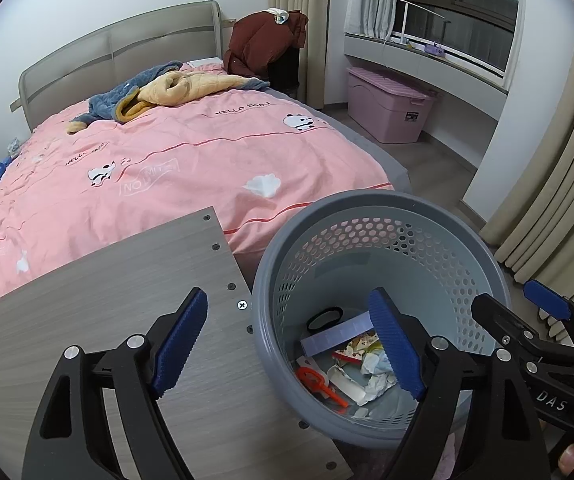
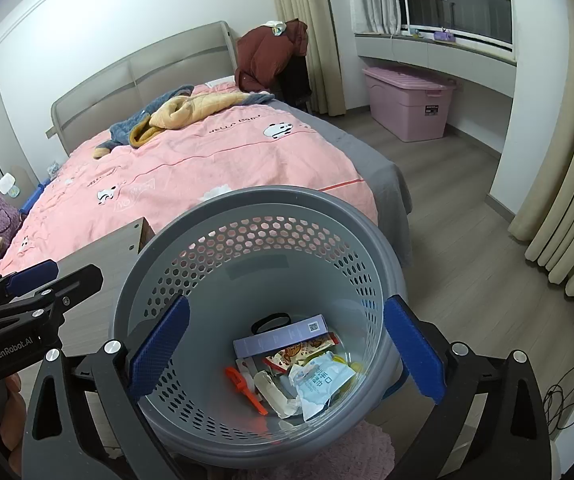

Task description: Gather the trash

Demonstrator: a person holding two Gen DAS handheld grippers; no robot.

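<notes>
Trash (image 2: 299,364) lies in the basket (image 2: 247,208) below both grippers' released, apparently empty jaws.

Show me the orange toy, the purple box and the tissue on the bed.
Orange toy (image 2: 245,390): right wrist view, on its shaft.
Purple box (image 2: 281,334): right wrist view, middle of its long face.
Tissue (image 1: 262,187): left wrist view, centre of the white wad.

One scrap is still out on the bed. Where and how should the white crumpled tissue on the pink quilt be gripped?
Grip the white tissue across its puffed, bunched middle, coming from above at the foot of the bed. It lies loose on the flat pink quilt with nothing beside it, so open fingers can likely straddle the wad and pinch it without snagging much fabric.
</notes>
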